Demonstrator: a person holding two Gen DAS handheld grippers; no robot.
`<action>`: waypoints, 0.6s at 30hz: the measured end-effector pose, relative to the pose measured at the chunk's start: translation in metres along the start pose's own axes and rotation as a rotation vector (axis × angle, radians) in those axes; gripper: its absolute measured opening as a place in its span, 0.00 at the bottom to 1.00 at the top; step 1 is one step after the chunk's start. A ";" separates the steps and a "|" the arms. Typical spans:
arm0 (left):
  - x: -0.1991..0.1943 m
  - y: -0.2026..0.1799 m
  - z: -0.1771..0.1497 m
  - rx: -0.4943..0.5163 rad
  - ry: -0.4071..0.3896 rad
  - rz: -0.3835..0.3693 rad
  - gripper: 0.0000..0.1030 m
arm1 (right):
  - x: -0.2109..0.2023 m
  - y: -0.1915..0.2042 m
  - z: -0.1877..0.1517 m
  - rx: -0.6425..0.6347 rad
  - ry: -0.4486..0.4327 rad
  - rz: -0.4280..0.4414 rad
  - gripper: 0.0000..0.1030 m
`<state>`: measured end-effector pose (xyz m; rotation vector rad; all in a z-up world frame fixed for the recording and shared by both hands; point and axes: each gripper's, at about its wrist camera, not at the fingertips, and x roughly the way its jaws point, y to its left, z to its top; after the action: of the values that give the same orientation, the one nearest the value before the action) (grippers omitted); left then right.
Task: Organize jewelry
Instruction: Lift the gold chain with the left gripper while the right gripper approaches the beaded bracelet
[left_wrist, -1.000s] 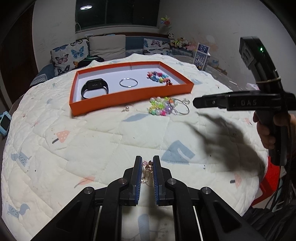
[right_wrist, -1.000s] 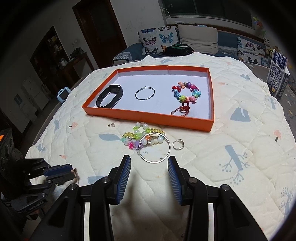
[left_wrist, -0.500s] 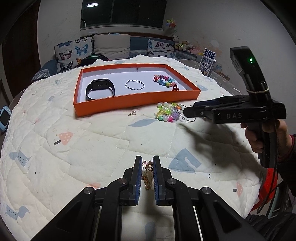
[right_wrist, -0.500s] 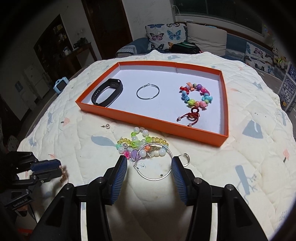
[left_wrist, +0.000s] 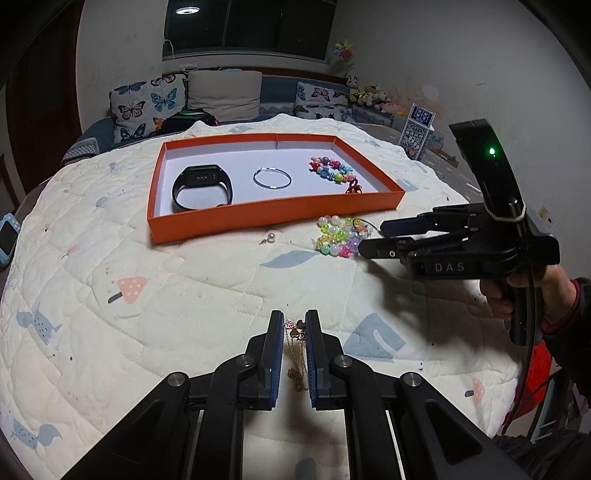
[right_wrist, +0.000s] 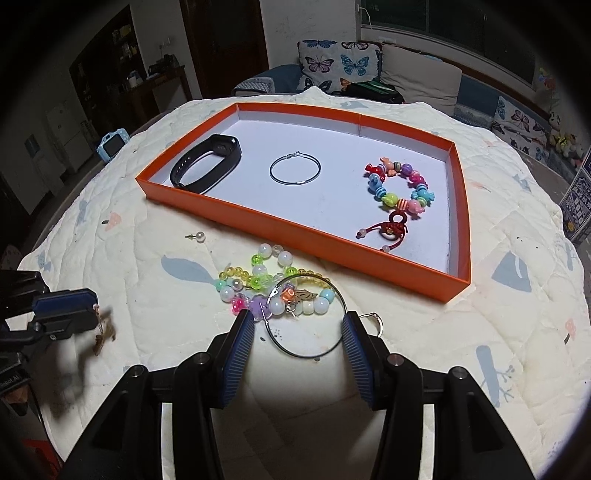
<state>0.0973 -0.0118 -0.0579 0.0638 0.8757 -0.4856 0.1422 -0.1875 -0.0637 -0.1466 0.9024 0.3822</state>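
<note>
Right gripper (right_wrist: 298, 325), your nearer tool, stands parted astride the hoop (right_wrist: 306, 316), which lies flat between its fingers, while your left gripper (left_wrist: 294, 328) clamps the chain (left_wrist: 295, 354).

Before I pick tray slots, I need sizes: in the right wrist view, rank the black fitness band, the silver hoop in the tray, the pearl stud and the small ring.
Largest to smallest:
1. black fitness band
2. silver hoop
3. small ring and pearl stud: too alike, and the ring lies nearer the camera, so unranked.
</note>
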 end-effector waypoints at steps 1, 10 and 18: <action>-0.001 0.000 0.000 0.000 -0.002 0.000 0.11 | 0.000 0.000 0.000 -0.003 0.004 0.002 0.53; -0.003 0.002 0.000 -0.006 -0.004 0.004 0.11 | -0.005 -0.004 0.005 0.000 -0.009 0.003 0.53; 0.001 0.004 0.001 -0.013 0.005 0.001 0.11 | 0.003 -0.008 0.004 -0.011 0.010 0.036 0.53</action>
<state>0.0999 -0.0092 -0.0589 0.0534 0.8835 -0.4789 0.1497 -0.1926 -0.0638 -0.1430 0.9142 0.4199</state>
